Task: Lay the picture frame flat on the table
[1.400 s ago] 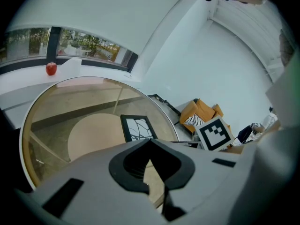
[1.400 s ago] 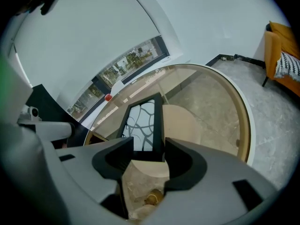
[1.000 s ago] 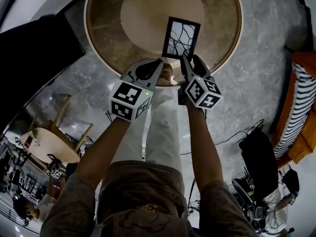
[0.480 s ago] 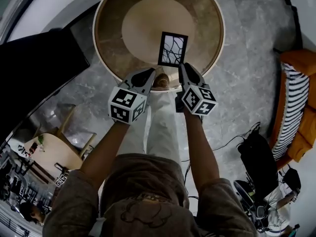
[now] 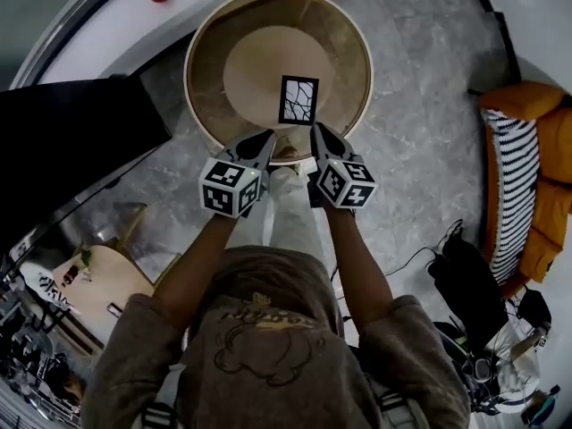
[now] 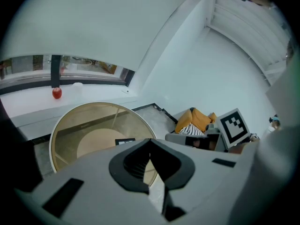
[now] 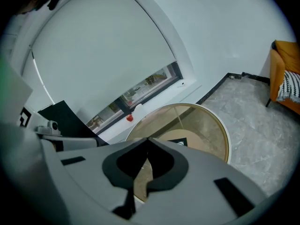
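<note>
— Picture frame (image 5: 298, 100): where does it sit?

— It lies flat on the round table (image 5: 344, 47), on the pale inner disc, at the side nearest the person. It has a black border around a white picture crossed by dark branching lines.

— Start at the left. What is the left gripper doing?

— In the head view, the left gripper (image 5: 268, 135) is below and to the left of the frame, over the table's near rim and clear of the frame. Its jaws are closed tip to tip with nothing between them. In the left gripper view, only a thin dark strip of the frame (image 6: 124, 141) peeks out just left of the jaw tips (image 6: 150, 140).

— And the right gripper?

— The right gripper (image 5: 317, 129) is just below the frame's lower right corner, near it but not touching. Its jaws have just been closing and meet at the tips, empty. In the right gripper view, the frame (image 7: 177, 142) shows on the table just right of the jaw tips (image 7: 148, 139).

— Anything farther right?

— An orange armchair (image 5: 536, 186) with a striped cushion stands on the grey floor, well apart from the table.
</note>
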A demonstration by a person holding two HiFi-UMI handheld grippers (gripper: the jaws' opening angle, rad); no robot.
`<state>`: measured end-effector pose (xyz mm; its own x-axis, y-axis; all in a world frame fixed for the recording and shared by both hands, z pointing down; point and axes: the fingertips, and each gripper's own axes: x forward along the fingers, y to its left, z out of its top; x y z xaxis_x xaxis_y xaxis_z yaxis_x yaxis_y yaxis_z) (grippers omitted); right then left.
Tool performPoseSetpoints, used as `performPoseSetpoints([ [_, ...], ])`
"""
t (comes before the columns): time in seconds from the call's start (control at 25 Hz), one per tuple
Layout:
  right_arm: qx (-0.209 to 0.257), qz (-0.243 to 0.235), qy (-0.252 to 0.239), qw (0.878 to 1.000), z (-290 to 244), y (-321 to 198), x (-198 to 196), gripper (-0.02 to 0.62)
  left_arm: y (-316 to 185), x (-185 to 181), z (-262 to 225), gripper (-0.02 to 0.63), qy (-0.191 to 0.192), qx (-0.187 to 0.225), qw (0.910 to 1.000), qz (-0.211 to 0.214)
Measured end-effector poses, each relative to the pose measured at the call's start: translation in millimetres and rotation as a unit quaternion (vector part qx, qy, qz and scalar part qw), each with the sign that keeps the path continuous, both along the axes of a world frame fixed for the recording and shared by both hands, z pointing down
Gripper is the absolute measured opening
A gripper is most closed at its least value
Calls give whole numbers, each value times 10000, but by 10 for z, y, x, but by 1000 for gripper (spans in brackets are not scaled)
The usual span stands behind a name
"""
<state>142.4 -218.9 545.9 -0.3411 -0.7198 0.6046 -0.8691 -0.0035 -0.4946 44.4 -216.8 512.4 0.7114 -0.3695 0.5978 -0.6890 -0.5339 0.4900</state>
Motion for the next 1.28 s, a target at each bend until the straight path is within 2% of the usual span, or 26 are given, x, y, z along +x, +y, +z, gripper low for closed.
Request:
performPoseSetpoints([
  [0.44,469,-107,72,9988,-955,201,27,18,7,47,-832,17,138,472,9986,175],
  [0.64,583,-109,19,9982,-1344,426,-10,18,165,21,-1222,17,166,682,9971,294],
  [1.04,1290,-302,43,9912,-2046,498,-88,20,226,7,-1800,17,294,1316,9897,485],
  [1.28,1599,-336,87,9865,-2347,470,-77,20,197,-34,-2087,17,398,1661,9842,457],
])
